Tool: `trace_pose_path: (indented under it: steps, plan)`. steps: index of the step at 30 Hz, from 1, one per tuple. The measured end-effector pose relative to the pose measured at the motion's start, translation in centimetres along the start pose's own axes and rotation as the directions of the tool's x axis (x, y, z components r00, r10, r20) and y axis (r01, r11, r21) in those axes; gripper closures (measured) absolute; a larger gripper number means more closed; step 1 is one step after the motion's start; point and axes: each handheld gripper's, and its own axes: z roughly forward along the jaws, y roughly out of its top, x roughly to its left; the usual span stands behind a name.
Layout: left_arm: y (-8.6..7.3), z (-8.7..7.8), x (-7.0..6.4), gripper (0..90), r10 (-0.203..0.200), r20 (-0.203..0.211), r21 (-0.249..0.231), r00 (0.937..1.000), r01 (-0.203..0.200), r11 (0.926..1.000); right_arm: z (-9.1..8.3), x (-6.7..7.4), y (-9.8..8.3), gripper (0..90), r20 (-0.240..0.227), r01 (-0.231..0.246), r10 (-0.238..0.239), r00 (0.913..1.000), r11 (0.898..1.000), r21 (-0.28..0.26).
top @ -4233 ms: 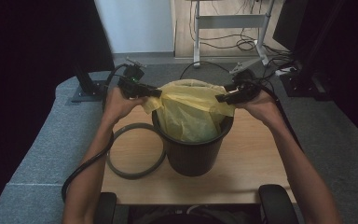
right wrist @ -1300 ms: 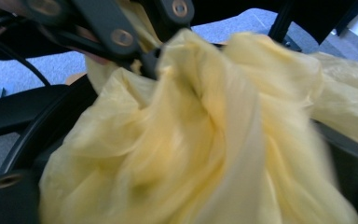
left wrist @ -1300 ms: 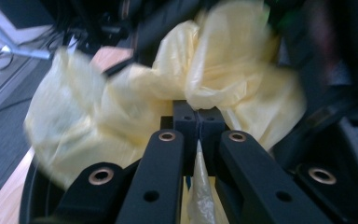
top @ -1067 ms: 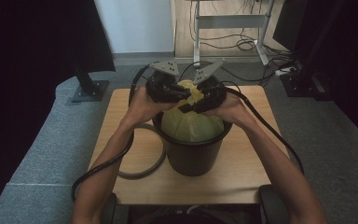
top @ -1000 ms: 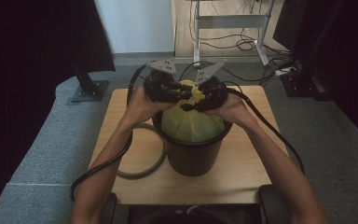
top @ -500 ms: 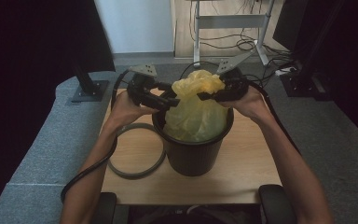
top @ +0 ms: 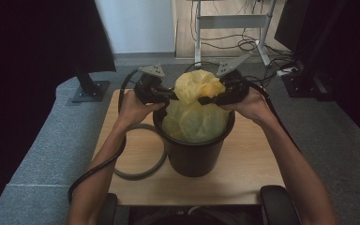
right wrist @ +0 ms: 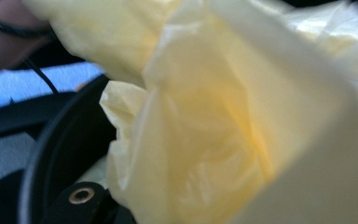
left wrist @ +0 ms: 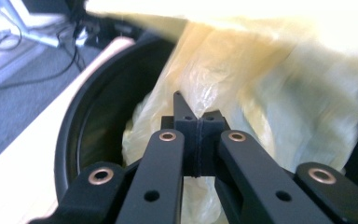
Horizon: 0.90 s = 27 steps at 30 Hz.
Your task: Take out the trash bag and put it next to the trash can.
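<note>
Bag (top: 194, 110) bunching up out of bin (top: 194, 152), frame centre. Left gripper (top: 172, 95) closing, jaws meeting, no film visibly pinched. Right gripper (top: 205, 99) gripping bag top. Risk: one-sided pulling tearing film, tipping bin

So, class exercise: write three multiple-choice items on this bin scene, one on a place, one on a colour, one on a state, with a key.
1. Where does the grey ring lie?
A. on the table left of the bin
B. inside the bin
C. on the floor

2. What colour is the bag?
A. blue
B. yellow
C. white

3. How do the left gripper's jaws stand?
A. wide open
B. shut together
C. clamped on the bin's rim

Key: 1 A, the ring lies flat on the wood beside the black bin. 2 B, pale yellow plastic bulges out of the bin. 3 B, the left gripper view shows its tips meeting.
</note>
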Motion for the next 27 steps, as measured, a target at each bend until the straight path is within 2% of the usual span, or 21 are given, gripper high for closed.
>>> trace_pose_path:
  steps: [2, 4, 6, 8, 9, 10, 11, 14, 16, 17, 19, 22, 25, 27]
  plan:
    - [0.7, -0.2, -0.5, 89.5, 0.017, 0.011, -0.007, 0.9998, -0.017, 0.9998, 0.9, 0.0, 0.1, 65.5, 0.011, 0.004, -0.005, 0.9999, 1.0, 0.03]
    - [1.3, -0.1, -0.9, 89.4, 0.034, 0.013, -0.008, 0.9993, -0.034, 0.9994, 1.9, 0.1, 0.2, 48.2, -0.005, 0.004, -0.004, 1.0, 0.999, 0.044]
    - [1.8, 0.3, -1.2, 89.1, 0.044, 0.029, -0.012, 0.9986, -0.044, 0.999, 2.9, 0.3, 0.5, 31.8, -0.022, -0.004, 0.004, 0.9997, 0.999, 0.036]
    - [2.3, 0.8, -1.6, 88.3, 0.049, 0.06, -0.019, 0.997, -0.048, 0.9987, 3.8, 0.6, 0.8, 22.8, -0.037, -0.003, 0.004, 0.9993, 0.999, 0.043]
    - [2.4, 1.0, -1.7, 88.0, 0.049, 0.081, -0.028, 0.9955, -0.047, 0.9985, 4.3, 0.8, 0.9, 22.4, -0.031, 0.0, 0.002, 0.9995, 0.998, 0.062]
    - [2.5, 1.3, -1.9, 87.7, 0.05, 0.102, -0.036, 0.9935, -0.047, 0.9983, 4.7, 0.9, 0.9, 23.1, -0.027, 0.002, 0.0, 0.9996, 0.997, 0.074]
    - [2.6, 1.6, -2.1, 87.5, 0.054, 0.117, -0.037, 0.9917, -0.05, 0.9981, 5.0, 1.0, 1.0, 28.5, -0.029, 0.001, 0.002, 0.9996, 0.997, 0.078]
    - [2.5, 2.1, -2.3, 83.0, 0.055, 0.122, -0.03, 0.991, -0.051, 0.9982, 5.3, 1.2, 0.8, 57.7, -0.04, 0.039, -0.036, 0.9986, 0.997, 0.073]
    - [2.3, 1.9, -2.0, 70.6, 0.038, 0.109, -0.03, 0.9933, -0.035, 0.9989, 5.1, 1.4, 0.5, 71.5, -0.019, 0.071, -0.07, 0.9974, 0.995, 0.075]
    - [2.2, 1.7, -1.8, 64.2, 0.027, 0.106, -0.032, 0.994, -0.024, 0.9992, 5.0, 1.4, 0.4, 75.1, -0.015, 0.076, -0.075, 0.9971, 0.995, 0.071]
    - [1.9, 1.0, -1.5, 51.6, 0.01, 0.091, -0.045, 0.9958, -0.006, 0.9989, 4.6, 1.2, 0.1, 79.1, -0.006, 0.07, -0.07, 0.9975, 0.996, 0.056]
    - [1.1, -0.1, -1.2, 38.8, -0.005, 0.062, -0.048, 0.9981, 0.008, 0.9988, 3.3, 0.7, 0.0, 81.3, 0.014, 0.045, -0.045, 0.9989, 0.999, 0.021]
    - [-0.1, -0.6, -0.6, 31.8, -0.031, 0.073, -0.037, 0.9968, 0.034, 0.9988, 1.9, 0.3, -0.1, 81.5, 0.039, 0.025, -0.025, 0.9989, 1.0, -0.008]
    - [-0.9, -0.3, -0.3, 31.5, -0.037, 0.065, 0.003, 0.9972, 0.037, 0.9993, 1.1, 0.2, -0.1, 81.4, 0.041, 0.019, -0.017, 0.999, 0.999, -0.03]
